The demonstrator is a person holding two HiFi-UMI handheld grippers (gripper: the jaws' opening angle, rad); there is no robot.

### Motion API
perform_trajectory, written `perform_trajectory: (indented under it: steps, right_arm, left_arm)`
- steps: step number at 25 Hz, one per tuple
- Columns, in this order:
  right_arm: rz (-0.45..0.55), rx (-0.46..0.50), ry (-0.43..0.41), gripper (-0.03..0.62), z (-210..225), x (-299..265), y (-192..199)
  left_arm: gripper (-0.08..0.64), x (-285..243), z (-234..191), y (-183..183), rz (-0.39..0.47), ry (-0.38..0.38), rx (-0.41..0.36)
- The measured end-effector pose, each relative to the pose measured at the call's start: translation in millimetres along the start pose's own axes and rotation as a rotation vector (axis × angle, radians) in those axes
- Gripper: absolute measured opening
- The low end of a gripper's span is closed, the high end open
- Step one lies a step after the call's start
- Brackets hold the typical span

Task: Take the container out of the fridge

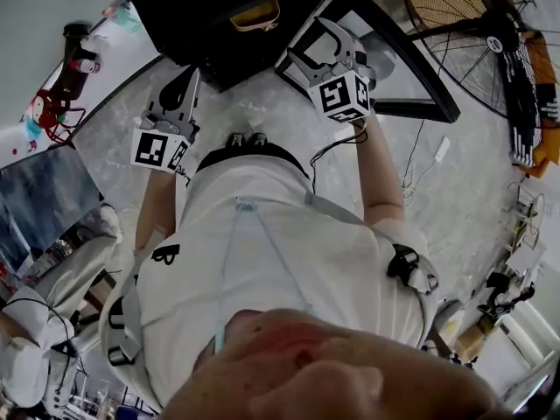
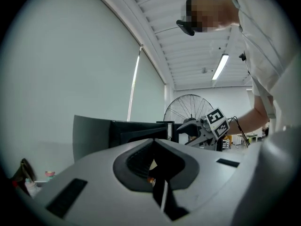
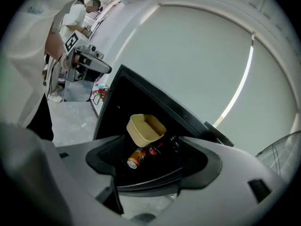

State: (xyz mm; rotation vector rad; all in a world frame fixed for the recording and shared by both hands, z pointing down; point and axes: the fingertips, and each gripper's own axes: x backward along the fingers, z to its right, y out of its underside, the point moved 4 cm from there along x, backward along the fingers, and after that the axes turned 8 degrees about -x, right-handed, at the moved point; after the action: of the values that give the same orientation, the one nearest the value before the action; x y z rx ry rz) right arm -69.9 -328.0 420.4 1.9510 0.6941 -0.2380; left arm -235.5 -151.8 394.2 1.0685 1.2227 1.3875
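A beige open container (image 3: pixel 145 129) sits inside the open black fridge (image 3: pixel 113 107), above an orange can (image 3: pixel 135 159) lying on its side. In the head view the container (image 1: pixel 255 17) shows at the fridge's (image 1: pixel 201 7) opening. My right gripper (image 1: pixel 313 46) is held in front of that opening, apart from the container, jaws spread and empty. In its own view the right gripper (image 3: pixel 146 178) frames the container between its jaws. My left gripper (image 1: pixel 185 81) is off to the left of the fridge front, its jaws together with nothing in them; its own view (image 2: pixel 160 185) shows only a thin slit.
The fridge door (image 1: pixel 411 59) stands open to the right. A large floor fan (image 1: pixel 455 24) is beyond it. A cable and a white power strip (image 1: pixel 440 151) lie on the marbled floor. A window blind fills the background.
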Motion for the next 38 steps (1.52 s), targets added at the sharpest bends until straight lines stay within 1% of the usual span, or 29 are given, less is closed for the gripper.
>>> perform_trajectory:
  steps: [3,6,11,18,27,33,38]
  right_arm:
    - [-0.029,0.093,-0.011,0.341,-2,-16,-2]
    - [-0.044,0.159,-0.040,0.341,-6,-31,-5]
    - [-0.080,0.265,-0.093,0.341,-14,-55,-4]
    - [-0.136,0.412,-0.128,0.341,-16,-81,1]
    - [-0.182,0.567,-0.200,0.339,-35,-113,-1]
    - [-0.221,0.694,-0.205,0.339,-43,-125,4]
    - [-0.287,0.748,-0.226,0.336,-51,-136,13]
  left_arm:
    - [0.009,5,-9,0,-0.001,-0.038,-0.001]
    - [0.009,10,-15,4,-0.009,-0.067,0.003]
    - [0.009,13,-20,11,-0.016,-0.093,0.006]
    - [0.009,6,-18,15,-0.031,-0.093,0.011]
    - [0.009,7,-18,18,-0.046,-0.104,0.015]
    - [0.009,15,-21,21,-0.049,-0.118,0.026]
    - [0.009,23,-27,23,-0.049,-0.123,0.039]
